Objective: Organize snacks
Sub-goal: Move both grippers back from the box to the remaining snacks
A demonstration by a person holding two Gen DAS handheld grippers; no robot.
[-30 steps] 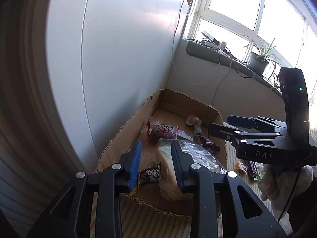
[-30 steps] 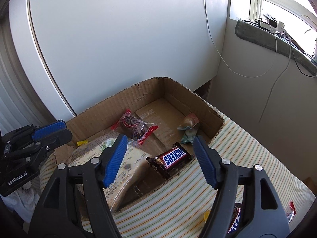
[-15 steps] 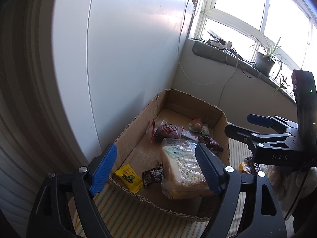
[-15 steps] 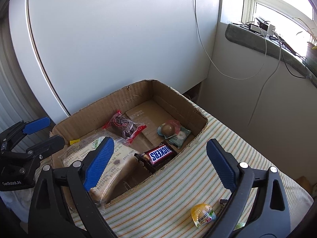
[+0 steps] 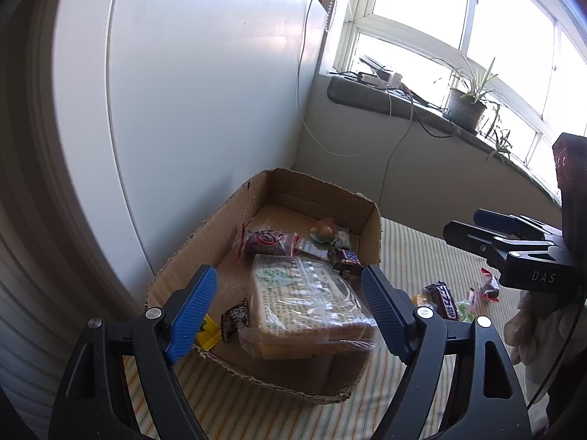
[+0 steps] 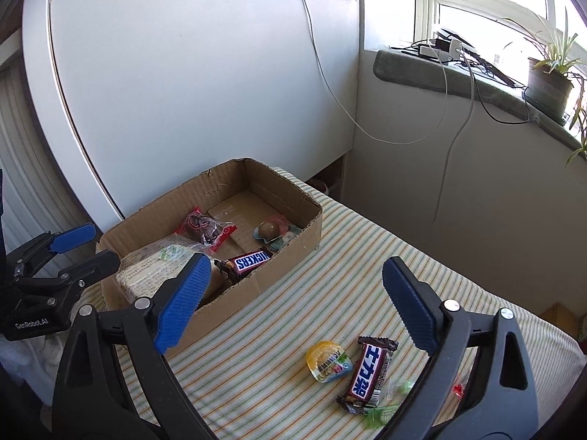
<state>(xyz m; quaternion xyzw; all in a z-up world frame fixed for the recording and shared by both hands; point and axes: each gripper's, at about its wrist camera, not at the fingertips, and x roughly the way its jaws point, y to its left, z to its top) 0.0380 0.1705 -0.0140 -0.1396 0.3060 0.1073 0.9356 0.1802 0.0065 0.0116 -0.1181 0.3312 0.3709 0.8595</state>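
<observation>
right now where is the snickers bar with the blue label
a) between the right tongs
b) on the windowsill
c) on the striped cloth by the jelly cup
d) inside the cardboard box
d: the Snickers bar lies inside the cardboard box, against its near wall next to the wrapped bread; the bar out on the striped cloth by the jelly cup is a different one.

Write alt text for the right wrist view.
Open right tongs hover over a striped tablecloth, empty. Ahead sits a cardboard box holding a Snickers bar and wrapped bread; a jelly cup and chocolate bar lie loose outside it.
</observation>
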